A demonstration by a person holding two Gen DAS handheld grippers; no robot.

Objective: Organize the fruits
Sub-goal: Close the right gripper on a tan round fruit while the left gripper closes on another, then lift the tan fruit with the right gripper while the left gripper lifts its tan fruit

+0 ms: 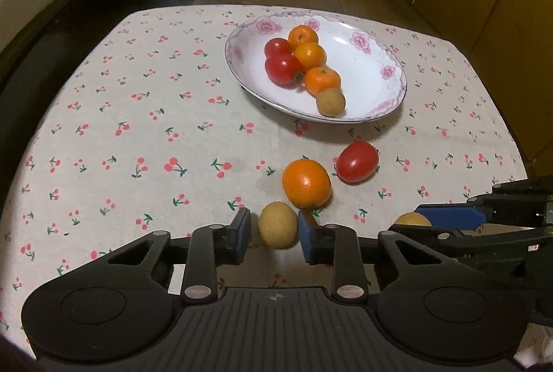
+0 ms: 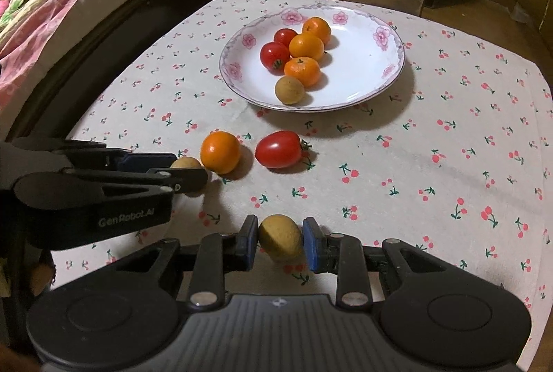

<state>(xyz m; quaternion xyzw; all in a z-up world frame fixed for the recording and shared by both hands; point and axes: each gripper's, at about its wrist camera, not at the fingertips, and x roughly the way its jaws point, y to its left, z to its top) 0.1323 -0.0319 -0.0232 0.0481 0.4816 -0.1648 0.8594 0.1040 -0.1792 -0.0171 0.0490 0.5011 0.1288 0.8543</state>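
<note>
We see the left gripper (image 1: 274,235) nearly closed around one tan fruit (image 1: 277,229), while the right gripper (image 2: 280,240) clamps another tan fruit (image 2: 280,236) near the plate (image 2: 363,88).

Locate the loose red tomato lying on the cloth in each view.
Left wrist view: loose red tomato right of centre, just right of the loose orange.
Right wrist view: the tomato near centre, again right of the orange.
Shared landmark: the flowered plate behind it.
</note>
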